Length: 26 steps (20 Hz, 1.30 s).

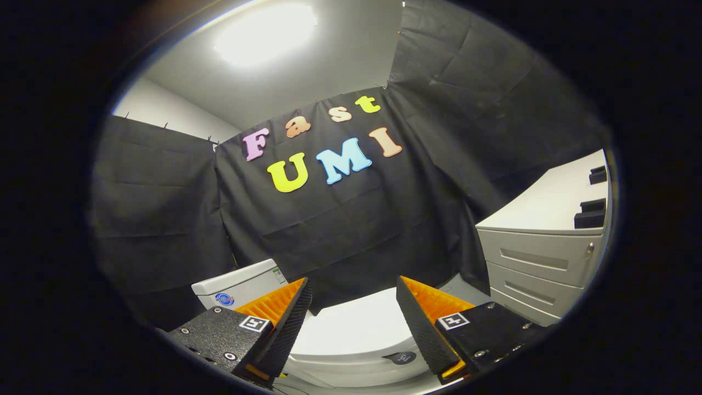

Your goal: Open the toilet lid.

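A white toilet with its lid point(351, 332) down lies low ahead, seen between and below my fingers. Its white tank point(241, 285) rises behind the left finger point(288, 323), against the black cloth wall. My gripper point(354, 299) hovers above the lid, open, with a wide gap between the fingers and nothing held. The right finger point(419, 323) stands over the lid's right part. A small dark round sticker point(402, 357) sits on the front of the lid near that finger. I cannot tell whether the fingers touch the lid.
A white cabinet with drawers point(540, 258) stands to the right of the toilet, close by, with dark blocks point(591, 214) on its top. Black cloth walls close in behind and on the left. A ceiling light point(266, 33) glows above.
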Each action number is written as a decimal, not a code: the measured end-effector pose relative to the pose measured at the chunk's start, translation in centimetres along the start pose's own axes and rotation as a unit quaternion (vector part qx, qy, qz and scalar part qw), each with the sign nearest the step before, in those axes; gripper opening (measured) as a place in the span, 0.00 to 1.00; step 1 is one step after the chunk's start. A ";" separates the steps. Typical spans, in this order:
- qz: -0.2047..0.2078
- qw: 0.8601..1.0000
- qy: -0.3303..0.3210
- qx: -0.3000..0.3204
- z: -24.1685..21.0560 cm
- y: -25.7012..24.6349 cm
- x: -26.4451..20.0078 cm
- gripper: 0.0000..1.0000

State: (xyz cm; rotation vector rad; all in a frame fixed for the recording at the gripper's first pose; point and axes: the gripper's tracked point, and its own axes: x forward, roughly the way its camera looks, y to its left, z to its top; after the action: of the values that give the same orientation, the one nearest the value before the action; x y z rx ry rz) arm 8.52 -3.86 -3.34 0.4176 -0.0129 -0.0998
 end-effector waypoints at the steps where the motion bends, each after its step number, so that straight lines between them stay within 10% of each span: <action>1: -0.003 1.000 0.008 0.018 -0.8 -0.5 0.3 0.95; 26: -0.183 0.926 0.111 0.311 -15.8 -10.5 3.5 0.95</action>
State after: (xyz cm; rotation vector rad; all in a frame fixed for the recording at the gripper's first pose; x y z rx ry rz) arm 11.53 -7.39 -22.10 1.0652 0.2646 -0.4230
